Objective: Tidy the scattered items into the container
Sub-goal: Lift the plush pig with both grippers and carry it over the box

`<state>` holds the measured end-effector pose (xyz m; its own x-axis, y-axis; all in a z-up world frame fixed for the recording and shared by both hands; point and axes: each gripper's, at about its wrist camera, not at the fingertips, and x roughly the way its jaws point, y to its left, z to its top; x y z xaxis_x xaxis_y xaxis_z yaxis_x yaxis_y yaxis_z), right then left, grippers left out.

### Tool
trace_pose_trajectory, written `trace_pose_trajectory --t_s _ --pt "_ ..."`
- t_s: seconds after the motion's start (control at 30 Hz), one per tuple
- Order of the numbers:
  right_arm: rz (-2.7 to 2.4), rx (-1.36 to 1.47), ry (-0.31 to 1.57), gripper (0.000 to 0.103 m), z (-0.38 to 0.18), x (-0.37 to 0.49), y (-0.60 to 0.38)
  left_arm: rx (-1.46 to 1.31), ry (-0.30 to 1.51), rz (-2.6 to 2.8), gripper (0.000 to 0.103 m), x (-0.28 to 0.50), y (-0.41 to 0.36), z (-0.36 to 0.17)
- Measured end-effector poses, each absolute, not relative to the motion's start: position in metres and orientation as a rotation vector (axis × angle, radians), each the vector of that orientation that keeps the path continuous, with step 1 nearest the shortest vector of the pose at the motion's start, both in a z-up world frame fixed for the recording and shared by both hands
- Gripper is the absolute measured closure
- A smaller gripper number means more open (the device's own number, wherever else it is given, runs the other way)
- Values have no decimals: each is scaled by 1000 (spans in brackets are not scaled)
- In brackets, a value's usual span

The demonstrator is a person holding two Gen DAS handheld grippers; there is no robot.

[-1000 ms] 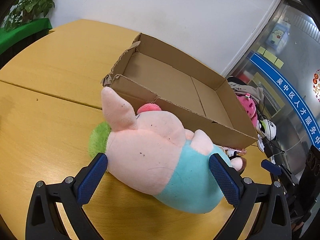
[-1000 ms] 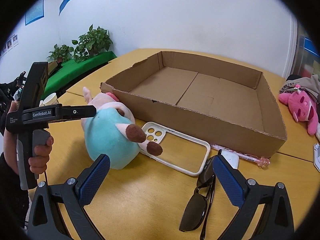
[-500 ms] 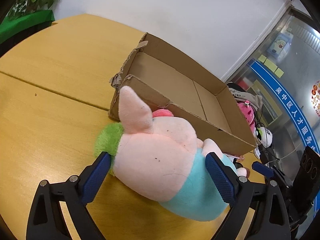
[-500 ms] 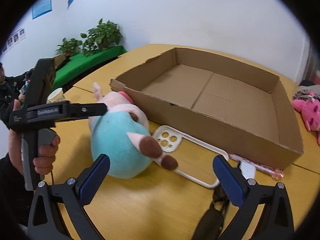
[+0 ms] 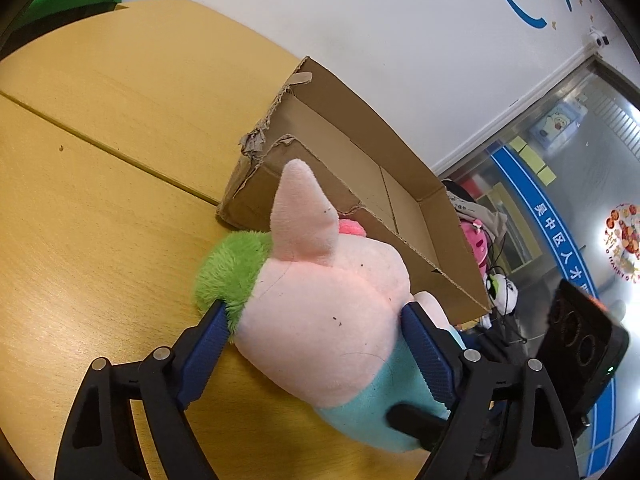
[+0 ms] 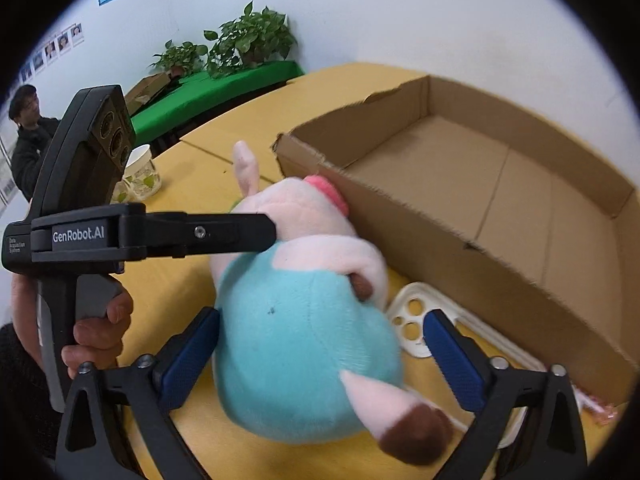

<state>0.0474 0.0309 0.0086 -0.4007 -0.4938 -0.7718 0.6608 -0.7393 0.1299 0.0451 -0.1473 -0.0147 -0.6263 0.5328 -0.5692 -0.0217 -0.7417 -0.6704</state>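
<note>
A pink plush pig [image 5: 320,312] with a teal body [image 6: 304,344] and green tuft lies on the wooden table beside the open cardboard box [image 5: 360,184], which also shows in the right wrist view [image 6: 500,208]. My left gripper [image 5: 316,344] has its blue pads pressed on both sides of the pig's head. My right gripper [image 6: 320,356] straddles the pig's teal rear; its pads stand close beside it, the left one touching. The box's inside looks bare.
A white phone case [image 6: 416,328] lies by the box wall. A pink pen [image 6: 596,408] lies at the box's near corner. A paper cup [image 6: 140,168] stands far left. Pink plush toys [image 5: 476,240] lie beyond the box.
My left gripper has closed in onto the pig's head. My right gripper has moved left and forward from over the sunglasses to around the pig's teal rear.
</note>
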Motion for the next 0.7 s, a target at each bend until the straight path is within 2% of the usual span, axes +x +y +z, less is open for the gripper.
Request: trace_pose_trajectory --t_s 0.1,0.23,0.33,0.47,0.7 --pt "-2147 1082 300 21 4 55 27 -1137 -936 2373 19 46 -149 -18" --pt "-2158 1082 264 28 6 63 33 -1142 -921 2362 26 50 -143 -12" --pt "-2185 1074 193 30 13 71 42 -1142 -896 2377 28 54 -136 0" --pt "-2242 974 129 31 40 86 53 -1047 -792 2434 28 59 -127 43" --pt "-2389 744 -24 31 105 82 77 -871 -472 2514 28 27 -94 142"
